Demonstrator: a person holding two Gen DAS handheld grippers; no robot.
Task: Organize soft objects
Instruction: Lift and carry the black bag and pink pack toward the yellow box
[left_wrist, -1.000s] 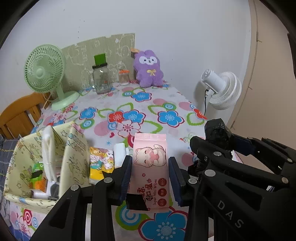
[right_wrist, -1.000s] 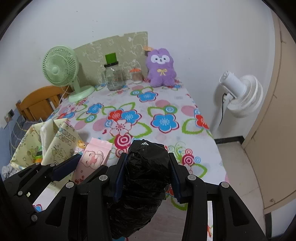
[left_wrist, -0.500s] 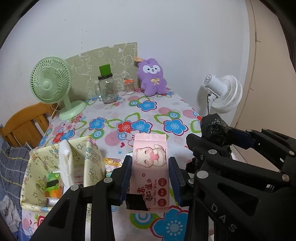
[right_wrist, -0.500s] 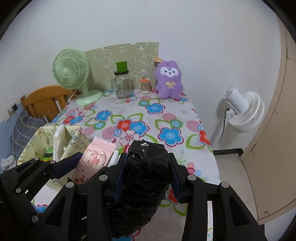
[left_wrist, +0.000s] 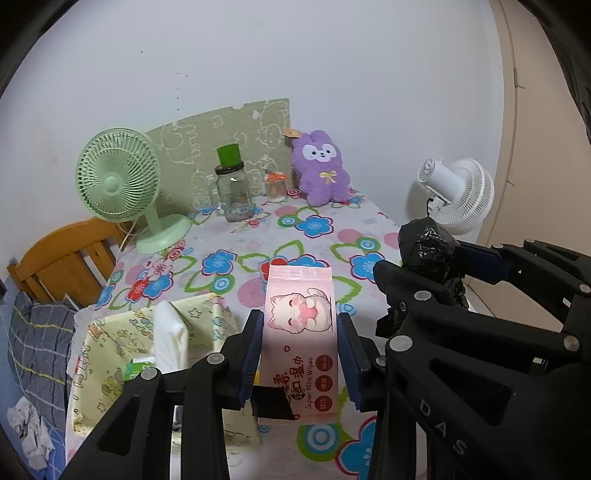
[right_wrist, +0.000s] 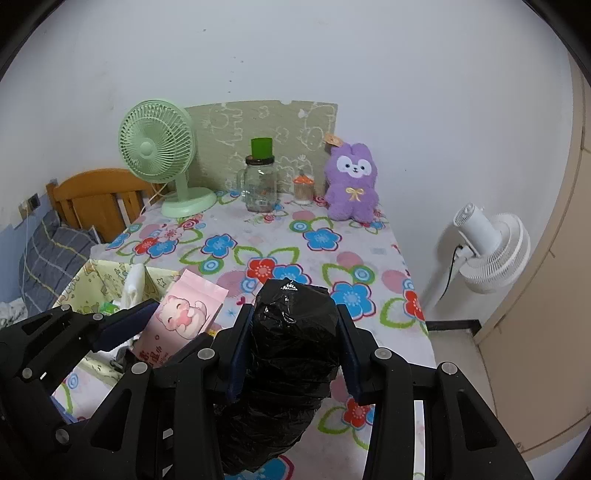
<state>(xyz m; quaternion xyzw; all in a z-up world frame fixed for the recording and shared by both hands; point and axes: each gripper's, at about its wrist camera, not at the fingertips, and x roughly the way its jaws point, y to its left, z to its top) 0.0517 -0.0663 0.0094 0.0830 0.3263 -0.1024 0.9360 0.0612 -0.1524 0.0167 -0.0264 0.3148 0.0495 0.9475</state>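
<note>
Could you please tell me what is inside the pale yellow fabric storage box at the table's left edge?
In the pale yellow fabric storage box, a white folded item stands upright beside a small green package. Anything deeper is hidden by the box walls and the left gripper.

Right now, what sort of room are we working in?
Probably a small home bedroom. A table with a flowered cloth stands against the wall, a purple plush rabbit sits on it, and a wooden bed frame with grey checked bedding is beside it.
</note>
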